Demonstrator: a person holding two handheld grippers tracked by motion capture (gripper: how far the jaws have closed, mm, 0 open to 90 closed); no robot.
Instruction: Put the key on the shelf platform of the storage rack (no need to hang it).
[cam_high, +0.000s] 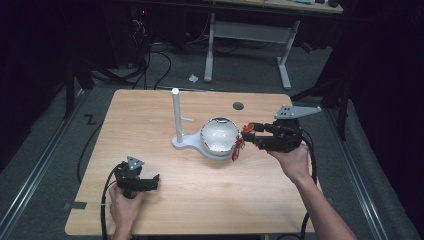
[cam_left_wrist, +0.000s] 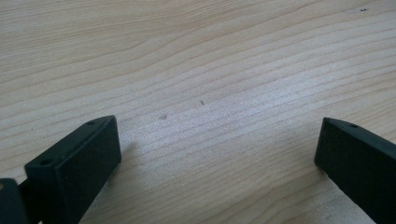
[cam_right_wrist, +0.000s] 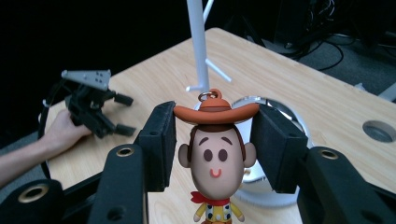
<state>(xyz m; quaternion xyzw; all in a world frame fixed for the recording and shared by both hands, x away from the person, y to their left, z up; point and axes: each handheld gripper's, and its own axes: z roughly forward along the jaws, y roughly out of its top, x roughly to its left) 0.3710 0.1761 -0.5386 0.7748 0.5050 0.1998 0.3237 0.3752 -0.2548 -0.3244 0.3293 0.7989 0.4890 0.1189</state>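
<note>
Your right gripper (cam_right_wrist: 215, 140) pinching cowboy figure (cam_right_wrist: 215, 158) by hat brim, jaws pressed on both sides. Figure hangs upright, above table (cam_high: 150, 125), just beside silver bowl (cam_high: 219, 135) on white stand (cam_high: 176, 112). Your left gripper (cam_high: 142, 181) low at near-left table edge, jaws spread wide, nothing between.

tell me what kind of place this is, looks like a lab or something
Most likely a lab or workshop set up for recording, not a home. A bare wooden table stands alone on grey floor in a dark room, cables run loose behind it, and a white-legged workbench stands farther back.
</note>
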